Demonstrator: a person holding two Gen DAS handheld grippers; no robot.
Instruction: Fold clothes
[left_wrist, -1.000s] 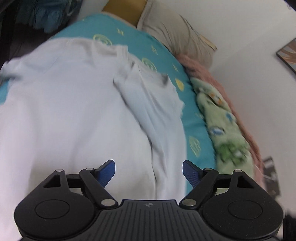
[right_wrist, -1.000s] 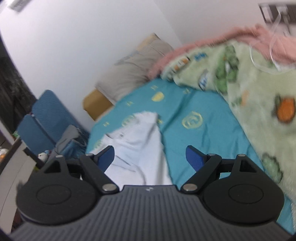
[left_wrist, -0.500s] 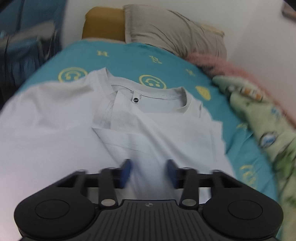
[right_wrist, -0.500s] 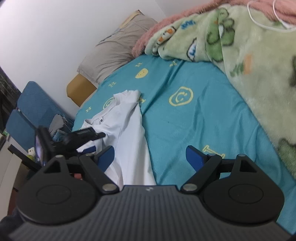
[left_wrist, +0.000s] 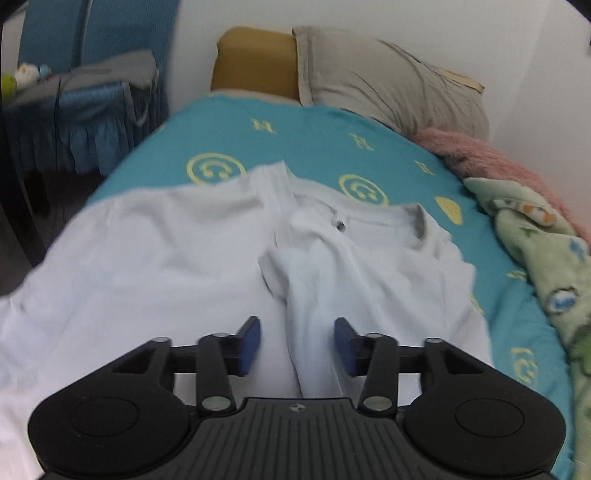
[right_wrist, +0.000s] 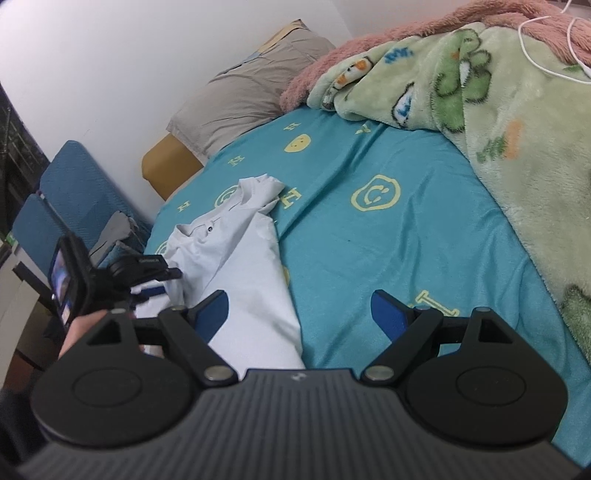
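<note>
Since half a second ago: left gripper (left_wrist: 296, 345) has drawn back slightly along the white T-shirt (left_wrist: 155, 266), its blue pads (left_wrist: 248, 345) parted a little wider, a raised fold of the fabric running up between them; whether they pinch it cannot be told. Right gripper (right_wrist: 300, 314): jaws spread wide, released, hovering over the shirt's edge and the teal smiley-print bedsheet (right_wrist: 388, 236). T-shirt lies spread on the sheet, collar toward the grey pillow (left_wrist: 388, 77); green cartoon blanket (right_wrist: 498, 110) bunched along the bed's far side.
</note>
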